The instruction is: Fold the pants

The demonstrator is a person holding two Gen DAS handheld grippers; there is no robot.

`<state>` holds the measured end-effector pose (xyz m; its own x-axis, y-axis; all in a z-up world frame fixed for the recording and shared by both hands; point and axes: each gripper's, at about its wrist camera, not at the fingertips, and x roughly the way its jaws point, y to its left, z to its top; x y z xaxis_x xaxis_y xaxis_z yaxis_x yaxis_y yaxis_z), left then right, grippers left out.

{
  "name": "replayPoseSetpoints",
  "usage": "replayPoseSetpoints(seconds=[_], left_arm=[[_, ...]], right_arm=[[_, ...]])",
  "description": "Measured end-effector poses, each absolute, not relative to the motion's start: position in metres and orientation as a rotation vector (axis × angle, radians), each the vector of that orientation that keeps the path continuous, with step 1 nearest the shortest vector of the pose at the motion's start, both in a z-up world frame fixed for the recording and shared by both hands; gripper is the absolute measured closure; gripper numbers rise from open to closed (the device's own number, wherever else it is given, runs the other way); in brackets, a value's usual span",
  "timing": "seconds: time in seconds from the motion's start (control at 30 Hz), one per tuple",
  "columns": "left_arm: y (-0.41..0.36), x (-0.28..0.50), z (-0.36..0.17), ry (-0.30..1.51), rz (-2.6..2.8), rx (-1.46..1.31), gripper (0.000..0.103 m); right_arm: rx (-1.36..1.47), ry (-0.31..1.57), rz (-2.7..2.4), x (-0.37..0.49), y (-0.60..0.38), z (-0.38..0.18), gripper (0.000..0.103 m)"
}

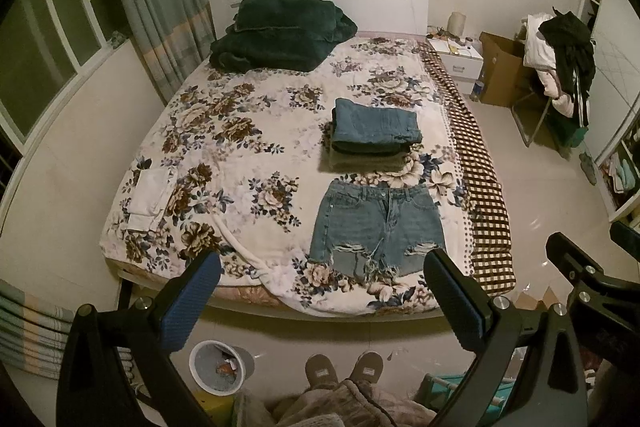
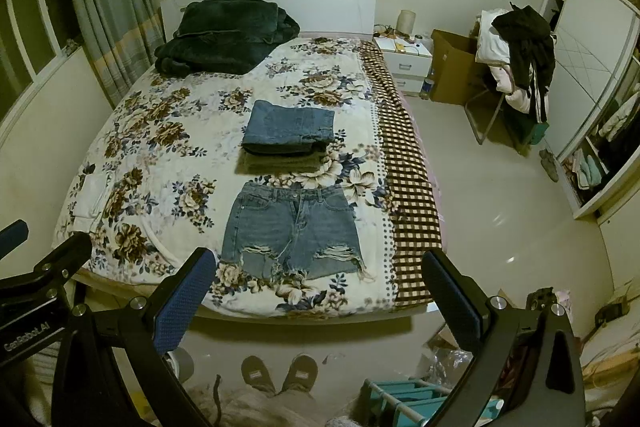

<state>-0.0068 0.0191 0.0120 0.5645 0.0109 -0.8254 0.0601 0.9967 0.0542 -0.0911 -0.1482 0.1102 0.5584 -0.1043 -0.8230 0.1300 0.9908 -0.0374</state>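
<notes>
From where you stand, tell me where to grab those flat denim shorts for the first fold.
Probably pinch the denim shorts at one side edge, waistband corner and frayed hem corner, coming from the foot of the bed. They lie flat, waistband away, so both open hand-held grippers reach.

A dark green blanket [image 1: 280, 33] lies heaped at the head of the bed [image 1: 224, 155], upper centre of the frame, against the white headboard [image 1: 360, 1]. A checked brown cover [image 1: 476, 163] hangs along the bed's right edge. Striped curtains [image 1: 156, 7] fill the upper left. At upper right stand a white nightstand [image 2: 404, 61], a cardboard box [image 2: 452, 67] and a chair piled with clothes [image 2: 516, 55]. A round bin [image 1: 218, 367] sits on the floor at lower left, beside two slippers [image 1: 344, 369].
</notes>
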Motion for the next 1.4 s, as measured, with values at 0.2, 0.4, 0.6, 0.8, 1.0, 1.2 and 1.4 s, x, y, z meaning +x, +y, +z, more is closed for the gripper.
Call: replayPoseSetpoints(seconds=[0.2, 0.4, 0.6, 0.8, 1.0, 1.2, 1.4], left_arm=[[0.02, -0.005, 0.013, 0.971, -0.03, 0.078, 0.0], [0.021, -0.005, 0.015, 0.97, -0.031, 0.077, 0.0], [0.019, -0.006, 0.015, 0.964, -0.027, 0.076, 0.0], [0.02, -0.005, 0.017, 0.964, -0.027, 0.076, 0.0], [0.019, -0.004, 0.018, 0.958, -0.026, 0.079, 0.0], [0.02, -0.003, 0.019, 0.956, -0.026, 0.077, 0.0], [0.02, -0.004, 0.019, 0.953, -0.025, 0.076, 0.0]], right_arm=[[0.031, 0.97, -0.139, -0.091, -0.146, 0.111, 0.0], [0.031, 0.969, -0.139, -0.092, -0.146, 0.112, 0.0], [0.03, 0.967, -0.14, -0.092, -0.145, 0.113, 0.0], [0.027, 0.966, -0.138, -0.094, -0.144, 0.118, 0.0], [0.026, 0.962, -0.133, -0.091, -0.133, 0.134, 0.0], [0.023, 0.963, -0.134, -0.091, -0.132, 0.134, 0.0], [0.022, 0.962, -0.134, -0.092, -0.132, 0.134, 0.0]])
